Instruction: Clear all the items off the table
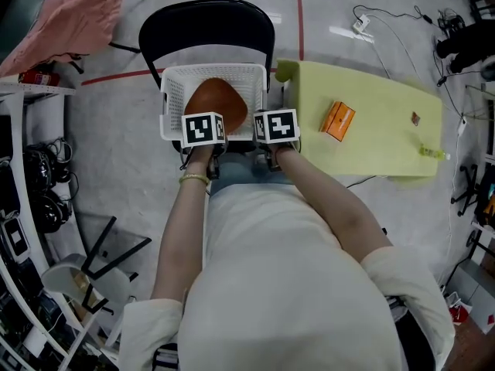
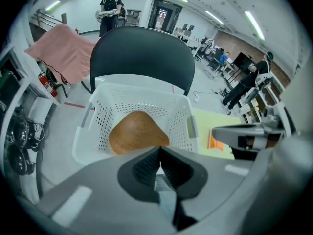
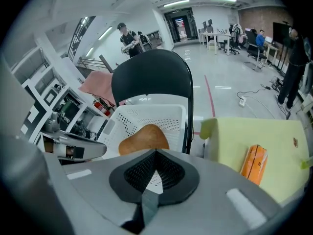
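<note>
Left claw (image 2: 159,155) and right claw (image 3: 155,155): both pressed fully together, nothing gripped, side by side over the near edge of a white basket (image 1: 174,83). In the basket, set on the seat of a black chair (image 1: 205,22), a rounded brown piece (image 1: 215,103). Just right of the chair, a yellow-green worktop (image 1: 371,107), with an orange pack (image 1: 338,120) lying near its middle, a small brownish bit (image 1: 415,118) farther right and a small green thing (image 1: 431,152) at the right edge, all well apart.
</note>
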Tool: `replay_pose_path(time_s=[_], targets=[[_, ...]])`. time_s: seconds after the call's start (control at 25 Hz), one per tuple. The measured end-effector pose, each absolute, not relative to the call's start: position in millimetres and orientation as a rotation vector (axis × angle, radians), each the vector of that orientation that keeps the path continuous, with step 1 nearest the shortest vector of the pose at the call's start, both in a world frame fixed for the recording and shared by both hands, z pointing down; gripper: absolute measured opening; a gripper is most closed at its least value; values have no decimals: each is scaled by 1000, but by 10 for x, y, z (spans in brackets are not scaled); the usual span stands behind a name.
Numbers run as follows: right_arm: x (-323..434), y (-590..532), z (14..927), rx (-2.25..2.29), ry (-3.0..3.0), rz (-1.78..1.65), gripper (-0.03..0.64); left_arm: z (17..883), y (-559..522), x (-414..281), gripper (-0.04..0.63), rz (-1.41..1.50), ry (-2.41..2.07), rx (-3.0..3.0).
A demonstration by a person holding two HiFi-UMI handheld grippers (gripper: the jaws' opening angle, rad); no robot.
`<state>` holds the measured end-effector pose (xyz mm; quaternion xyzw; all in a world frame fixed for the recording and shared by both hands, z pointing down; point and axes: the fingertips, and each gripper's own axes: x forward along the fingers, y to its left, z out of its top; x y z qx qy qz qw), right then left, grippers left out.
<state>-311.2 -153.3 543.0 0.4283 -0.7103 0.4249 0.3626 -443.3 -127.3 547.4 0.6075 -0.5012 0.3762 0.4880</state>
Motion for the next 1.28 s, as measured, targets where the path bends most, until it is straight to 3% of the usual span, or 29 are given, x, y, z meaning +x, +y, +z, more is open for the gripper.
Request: replay_pose_path(time_s=[0.88,1.28], targets=[[-2265,-896,4792,1143,-2046,949,-2,4749,-859,-3196,11,661,-1233,1768],[-1889,-601,4577,1296,-2049,965,-2,4575,-635,-2760,11,769,-1103,1925]])
